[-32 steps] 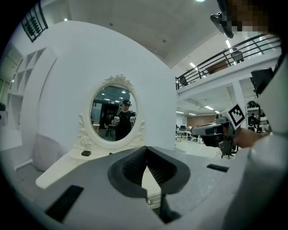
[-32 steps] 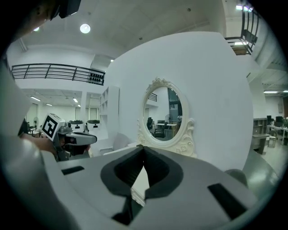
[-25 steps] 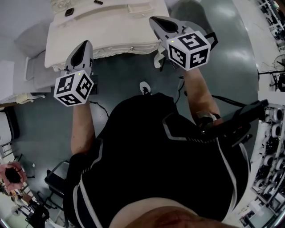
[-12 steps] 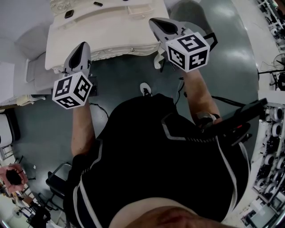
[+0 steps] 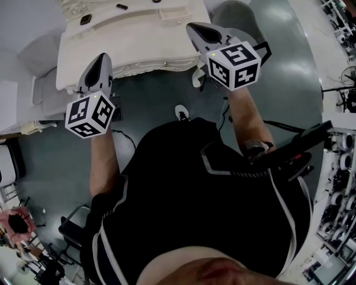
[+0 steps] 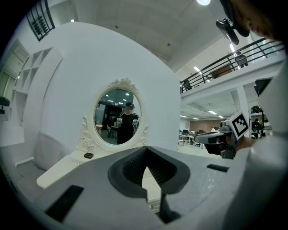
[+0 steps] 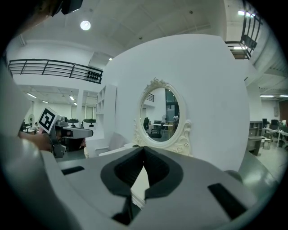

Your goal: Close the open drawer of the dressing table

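Note:
The white dressing table [image 5: 128, 39] stands at the top of the head view. A small knob [image 5: 165, 64] shows on its carved front edge, and I cannot tell from here how far the drawer stands out. My left gripper [image 5: 103, 57] hovers over the table's front left corner, shut and holding nothing. My right gripper [image 5: 196, 26] is over the front right corner, also shut and empty. In the left gripper view the left gripper [image 6: 146, 151] points at the oval mirror [image 6: 118, 116]. The right gripper [image 7: 144, 149] faces the mirror [image 7: 159, 114] too.
A small black object [image 5: 86, 16] and another dark item [image 5: 122, 6] lie on the tabletop. A grey chair [image 5: 239, 14] stands to the table's right, and a white padded bench [image 5: 44, 92] is at its left. My shoe [image 5: 181, 110] is on the grey floor in front of the table.
The left gripper has drifted slightly to the left. The right gripper has barely moved. Both stay shut.

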A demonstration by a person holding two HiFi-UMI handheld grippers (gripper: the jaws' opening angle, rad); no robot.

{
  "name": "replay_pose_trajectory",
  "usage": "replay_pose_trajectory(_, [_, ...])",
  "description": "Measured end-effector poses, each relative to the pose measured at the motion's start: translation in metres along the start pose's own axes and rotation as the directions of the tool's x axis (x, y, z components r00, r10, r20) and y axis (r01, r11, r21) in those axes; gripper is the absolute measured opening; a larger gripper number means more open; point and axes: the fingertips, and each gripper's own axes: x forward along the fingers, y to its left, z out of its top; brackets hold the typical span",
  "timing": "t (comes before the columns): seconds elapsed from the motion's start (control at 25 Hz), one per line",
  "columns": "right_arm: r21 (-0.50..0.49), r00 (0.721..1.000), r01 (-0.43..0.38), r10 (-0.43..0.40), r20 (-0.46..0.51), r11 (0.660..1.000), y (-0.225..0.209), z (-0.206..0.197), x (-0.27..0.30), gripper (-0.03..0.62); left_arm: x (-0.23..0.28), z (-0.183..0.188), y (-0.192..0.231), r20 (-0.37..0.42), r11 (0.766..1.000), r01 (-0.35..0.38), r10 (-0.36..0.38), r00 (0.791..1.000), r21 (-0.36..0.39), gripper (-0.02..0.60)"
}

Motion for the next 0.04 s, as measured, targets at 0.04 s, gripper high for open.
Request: replay_pose_trajectory(0.04, [0.001, 1.000, 0.001, -0.001, 0.001, 1.000, -0.0001, 0.0001, 0.0007, 0.003, -0.0001, 0.0002, 0.0006, 0.001, 1.000, -0.002, 0.002, 1.000, 0.003, 0.004])
